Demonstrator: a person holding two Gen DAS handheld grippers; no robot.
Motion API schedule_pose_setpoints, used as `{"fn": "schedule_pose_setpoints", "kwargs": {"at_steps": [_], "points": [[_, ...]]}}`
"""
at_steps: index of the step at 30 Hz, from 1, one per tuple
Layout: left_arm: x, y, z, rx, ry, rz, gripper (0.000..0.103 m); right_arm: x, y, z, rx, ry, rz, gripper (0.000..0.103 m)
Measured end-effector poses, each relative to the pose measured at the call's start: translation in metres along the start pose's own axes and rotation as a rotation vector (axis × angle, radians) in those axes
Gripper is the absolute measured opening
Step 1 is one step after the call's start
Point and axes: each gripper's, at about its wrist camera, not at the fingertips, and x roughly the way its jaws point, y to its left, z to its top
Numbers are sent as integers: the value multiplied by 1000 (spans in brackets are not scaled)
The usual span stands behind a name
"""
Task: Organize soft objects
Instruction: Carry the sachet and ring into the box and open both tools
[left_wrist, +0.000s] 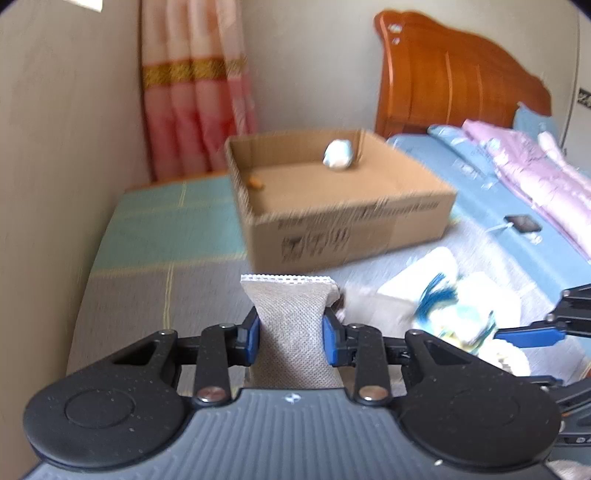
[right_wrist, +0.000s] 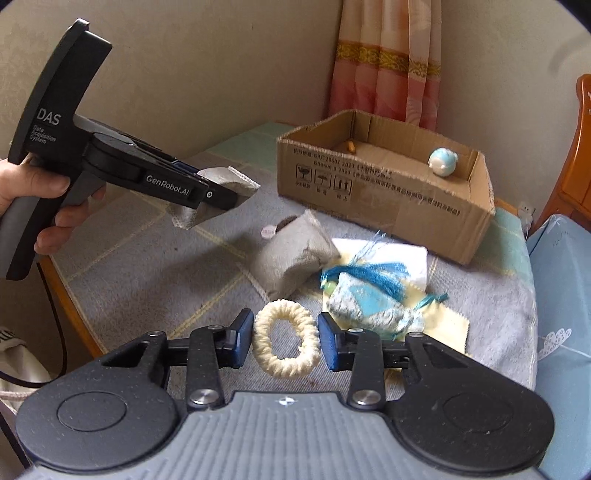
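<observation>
Left gripper (left_wrist: 291, 338) clenched on a grey fabric pouch (left_wrist: 293, 321), lifted off the bed (left_wrist: 147, 295). Right gripper (right_wrist: 286, 341) clamped across a cream knitted ring (right_wrist: 286, 341), also raised. Cardboard box (left_wrist: 351, 221) straight ahead of both, open top up, nearer the left. Probably carrying both forward, then dropping in.

Grey woven pouch (left_wrist: 291, 332); cream ribbed ring (right_wrist: 286, 345); brown box (right_wrist: 388, 184).
</observation>
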Motion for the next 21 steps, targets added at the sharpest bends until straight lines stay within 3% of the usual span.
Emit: {"fn": "schedule_pose_setpoints", "kwargs": {"at_steps": [11,17,18,20,21], "points": [[14,-10,74,52,-119,-42,32,-18,-30,27,10,-109,-63,43],[45,-15,111,80,-154,-1,35,-21,-47,36,18,-143,-95,43],[50,-14,112,73,-161,11,38,-21,-49,37,21,-147,-99,43],[60,-12,114,64,-170,35,86,-18,-52,40,22,-152,-106,43],[62,-12,112,51,-179,52,92,-18,-53,41,22,-153,-108,43]]}}
